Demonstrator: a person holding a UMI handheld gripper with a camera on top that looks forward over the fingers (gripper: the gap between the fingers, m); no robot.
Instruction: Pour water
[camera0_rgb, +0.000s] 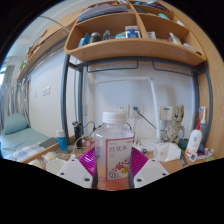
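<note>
Clear plastic jar (113, 148) upright, pinched between tool (113, 165) pink pads, white lid on

A white wall (130, 85) is seen behind a black metal frame (68, 95) on which a wooden shelf (125, 48) is carried. Assorted small items are kept on the shelf; they cannot be told apart. A socket (125, 108) is set in the wall below it. A bed (20, 140) with pale bluish bedding is placed to the left, beside a lit side wall (42, 85). A wooden desk top (168, 152) is spread below.
</note>
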